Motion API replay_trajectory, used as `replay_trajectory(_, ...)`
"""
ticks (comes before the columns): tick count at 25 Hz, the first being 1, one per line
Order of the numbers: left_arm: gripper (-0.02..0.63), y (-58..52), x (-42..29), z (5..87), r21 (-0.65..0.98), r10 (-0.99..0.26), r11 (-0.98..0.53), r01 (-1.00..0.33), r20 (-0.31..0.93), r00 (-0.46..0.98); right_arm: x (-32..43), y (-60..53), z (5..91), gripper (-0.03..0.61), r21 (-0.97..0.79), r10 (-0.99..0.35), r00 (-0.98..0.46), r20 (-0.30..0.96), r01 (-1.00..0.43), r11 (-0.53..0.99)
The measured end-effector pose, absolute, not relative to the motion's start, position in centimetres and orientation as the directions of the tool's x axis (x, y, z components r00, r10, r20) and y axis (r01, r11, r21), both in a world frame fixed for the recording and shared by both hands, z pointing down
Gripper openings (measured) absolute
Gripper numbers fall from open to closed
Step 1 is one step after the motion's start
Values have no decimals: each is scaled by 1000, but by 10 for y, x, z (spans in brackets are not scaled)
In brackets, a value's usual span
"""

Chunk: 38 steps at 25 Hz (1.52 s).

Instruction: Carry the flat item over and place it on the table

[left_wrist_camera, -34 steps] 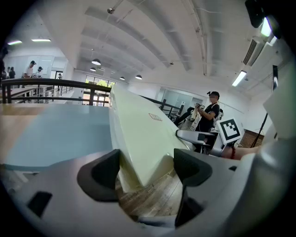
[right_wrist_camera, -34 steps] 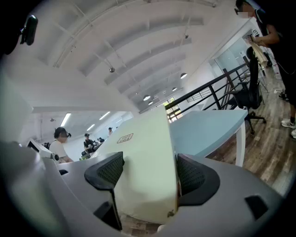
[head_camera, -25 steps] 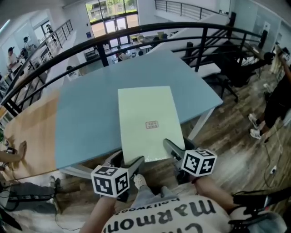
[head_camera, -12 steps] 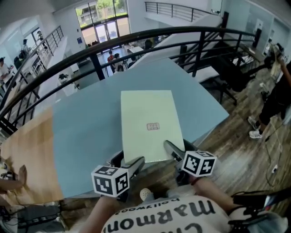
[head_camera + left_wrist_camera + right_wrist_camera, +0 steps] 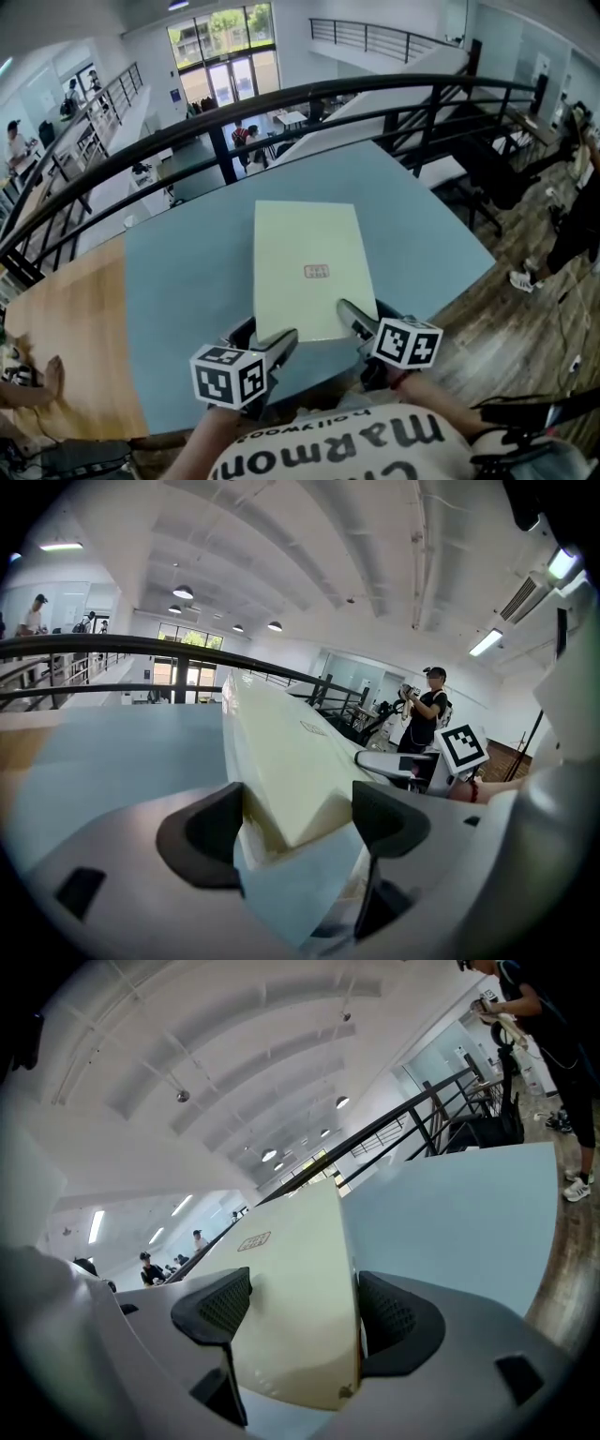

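Note:
A flat pale yellow-green box (image 5: 307, 267) with a small red label lies lengthwise over the blue table (image 5: 187, 272). My left gripper (image 5: 262, 336) is shut on its near left corner. My right gripper (image 5: 370, 314) is shut on its near right corner. In the left gripper view the box (image 5: 281, 752) runs away from the jaws, whose dark pads (image 5: 202, 832) clamp its corner. In the right gripper view the box's (image 5: 291, 1279) edge sits between the ribbed pads (image 5: 389, 1316). I cannot tell whether the box's underside touches the table.
A black railing (image 5: 281, 98) curves behind the table, with a lower floor beyond it. A wooden tabletop (image 5: 66, 337) joins the blue one at the left, and a hand (image 5: 47, 375) rests on it. A person (image 5: 581, 216) stands on the wooden floor at the right.
I have moved forward with the box. Its near edge hung beyond the table's front edge before; now the whole box is over the blue top. Both grips are unchanged.

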State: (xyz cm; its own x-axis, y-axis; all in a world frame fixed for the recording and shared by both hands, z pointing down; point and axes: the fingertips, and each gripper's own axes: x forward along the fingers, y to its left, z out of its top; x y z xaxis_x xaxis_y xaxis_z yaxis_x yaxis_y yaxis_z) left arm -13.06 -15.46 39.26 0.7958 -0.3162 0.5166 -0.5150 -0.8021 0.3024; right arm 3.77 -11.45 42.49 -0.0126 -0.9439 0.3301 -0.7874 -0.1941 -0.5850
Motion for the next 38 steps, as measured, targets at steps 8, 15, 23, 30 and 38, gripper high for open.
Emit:
replay_trajectory(8,359,-164,-144,408,327,-349,-770,-548,503,791,27,-130,438,362,-571,-933,-50,356,-802,-174)
replay_trajectory(15,359,-172,-173,422,369,-416,-683,-630,512,751,1,-161,444,362,-529,-909,-150,390,-844,-87)
replay_trajectory(23,359,-178,-182,426,400,-507,-550,-733,538,674,-7,-198,447,362,-515,-848,-307,432,-856,47)
replay_trajectory(30,359,-173,-185,450,456,-521,-424,-782,584,623,-12,-212,473,362,-511,-759,-388,522,-855,86)
replay_trajectory(38,360,-189,-161,461,483,-508,-378,-790,605,613,13,-226,490,362,-534,-714,-413,565,-843,65)
